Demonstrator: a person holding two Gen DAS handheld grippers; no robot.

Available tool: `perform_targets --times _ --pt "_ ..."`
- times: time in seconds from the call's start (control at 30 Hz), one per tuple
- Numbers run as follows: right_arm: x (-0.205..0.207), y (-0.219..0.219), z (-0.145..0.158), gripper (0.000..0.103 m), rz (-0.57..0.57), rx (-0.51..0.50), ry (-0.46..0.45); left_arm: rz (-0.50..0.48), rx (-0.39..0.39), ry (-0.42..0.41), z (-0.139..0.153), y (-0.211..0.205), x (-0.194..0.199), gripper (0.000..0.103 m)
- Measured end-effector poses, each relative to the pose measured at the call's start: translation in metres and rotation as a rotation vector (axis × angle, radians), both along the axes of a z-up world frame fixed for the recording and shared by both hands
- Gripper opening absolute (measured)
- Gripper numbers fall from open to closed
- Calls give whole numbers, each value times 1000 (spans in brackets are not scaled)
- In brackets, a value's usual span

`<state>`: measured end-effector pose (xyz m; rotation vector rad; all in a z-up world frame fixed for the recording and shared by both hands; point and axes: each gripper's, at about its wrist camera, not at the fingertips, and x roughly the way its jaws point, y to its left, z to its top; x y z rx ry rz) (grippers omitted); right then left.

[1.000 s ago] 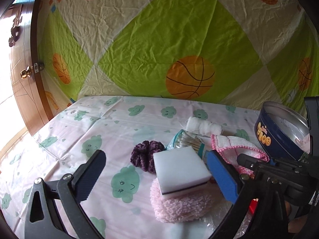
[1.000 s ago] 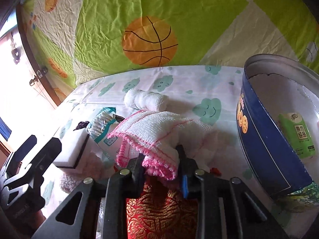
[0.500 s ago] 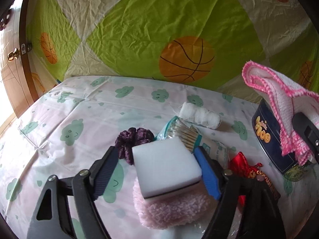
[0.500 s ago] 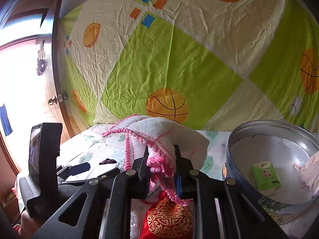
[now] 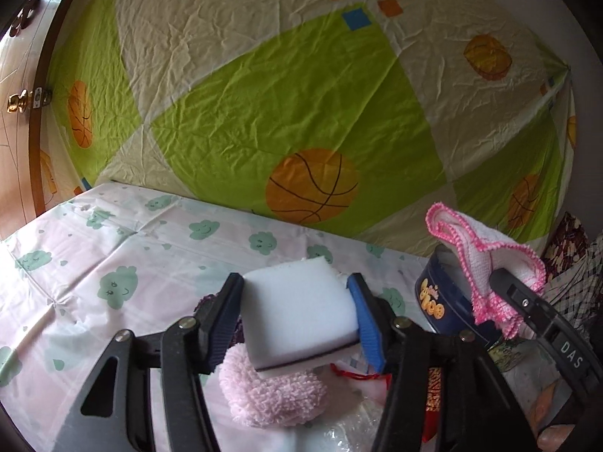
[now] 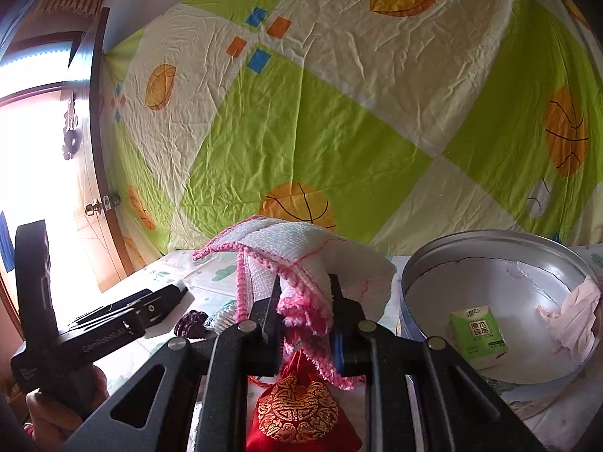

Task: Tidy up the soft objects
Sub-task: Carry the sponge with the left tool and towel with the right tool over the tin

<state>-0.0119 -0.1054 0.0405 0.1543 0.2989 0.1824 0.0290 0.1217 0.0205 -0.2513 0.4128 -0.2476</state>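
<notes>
My left gripper [image 5: 296, 303] is shut on a white sponge block [image 5: 297, 310] and holds it above a fluffy pink pad [image 5: 271, 395] on the table. My right gripper [image 6: 305, 303] is shut on a white cloth with pink trim [image 6: 297, 252], lifted left of the round blue tin [image 6: 501, 301]; the cloth also shows in the left wrist view [image 5: 486, 263]. The tin [image 5: 437, 301] holds a green tissue pack [image 6: 476, 331] and a pale pink cloth [image 6: 573, 316].
A red and gold pouch [image 6: 297, 410] lies under the right gripper. A purple scrunchie [image 6: 192, 322] and a cotton swab pack [image 6: 222, 316] lie on the cloud-print tablecloth [image 5: 113, 248]. A green basketball sheet [image 5: 301, 113] hangs behind. A door [image 6: 56, 188] is at the left.
My left gripper closed on the white sponge and lifted it off the pink pad. My right gripper raised the pink-trimmed cloth off the table, beside the tin.
</notes>
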Motion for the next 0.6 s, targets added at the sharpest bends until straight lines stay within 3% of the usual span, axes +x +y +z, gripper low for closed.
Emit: perform_targets --times 0.17,0.37,0.6 --pt "-10 -6 7 21 -54 -25 -62 -89 -112 -102 13 7 -14 56" --pt "-15 -17 10 21 -97 -33 -87 -192 -178 -142 19 5 -22 57" --pt "-21 -31 9 21 -112 -53 -92 -227 -183 -140 20 -8 -27 59"
